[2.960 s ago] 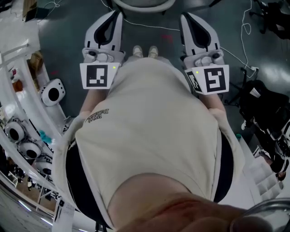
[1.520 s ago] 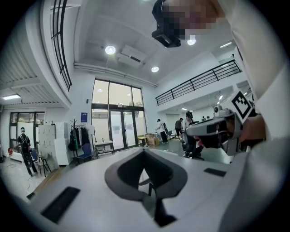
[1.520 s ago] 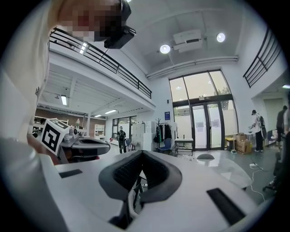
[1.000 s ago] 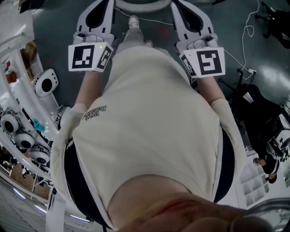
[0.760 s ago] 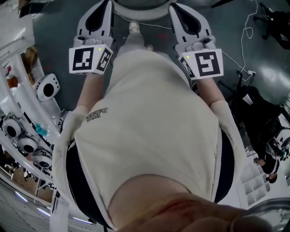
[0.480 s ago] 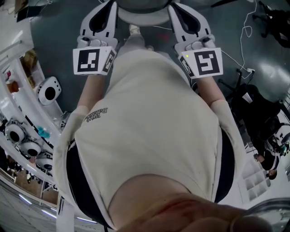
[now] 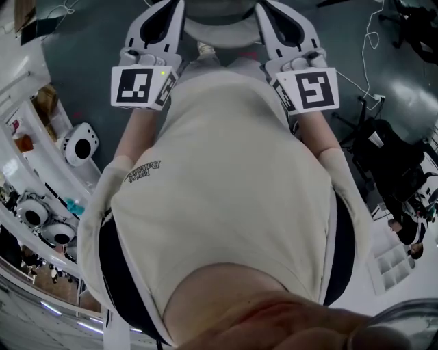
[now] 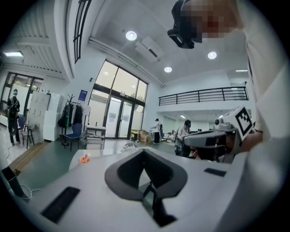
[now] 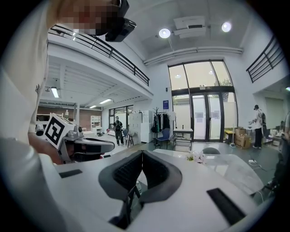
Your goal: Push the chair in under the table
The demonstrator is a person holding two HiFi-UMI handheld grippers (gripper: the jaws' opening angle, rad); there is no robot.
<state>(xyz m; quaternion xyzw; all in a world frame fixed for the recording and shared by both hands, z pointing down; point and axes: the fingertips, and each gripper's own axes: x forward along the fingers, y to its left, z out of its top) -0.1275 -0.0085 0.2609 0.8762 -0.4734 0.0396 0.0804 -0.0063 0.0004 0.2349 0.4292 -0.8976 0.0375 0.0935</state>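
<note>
In the head view a rounded white-rimmed grey part of the chair (image 7: 217,29) shows at the top edge, just past my cream shirt. My left gripper (image 7: 171,10) and right gripper (image 7: 270,10) reach forward on either side of it. Whether they touch it I cannot tell. Both are shut with nothing between their jaws, as the left gripper view (image 8: 144,152) and the right gripper view (image 9: 141,154) also show. Beyond the jaws lies a white table (image 9: 226,165) with a small bunch of flowers (image 9: 197,157). The same table (image 8: 93,156) carries a small orange thing (image 8: 84,158).
White shelving with round white devices (image 7: 79,143) lines the left side. Black equipment (image 7: 390,157) and a white cable (image 7: 356,82) lie on the grey floor at the right. My shoe (image 7: 205,48) shows under the chair. Other people stand far off in the hall.
Both grippers have moved forward toward the chair, which has come further into the top of the head view. The floor and shelves have slid back as the person steps ahead.
</note>
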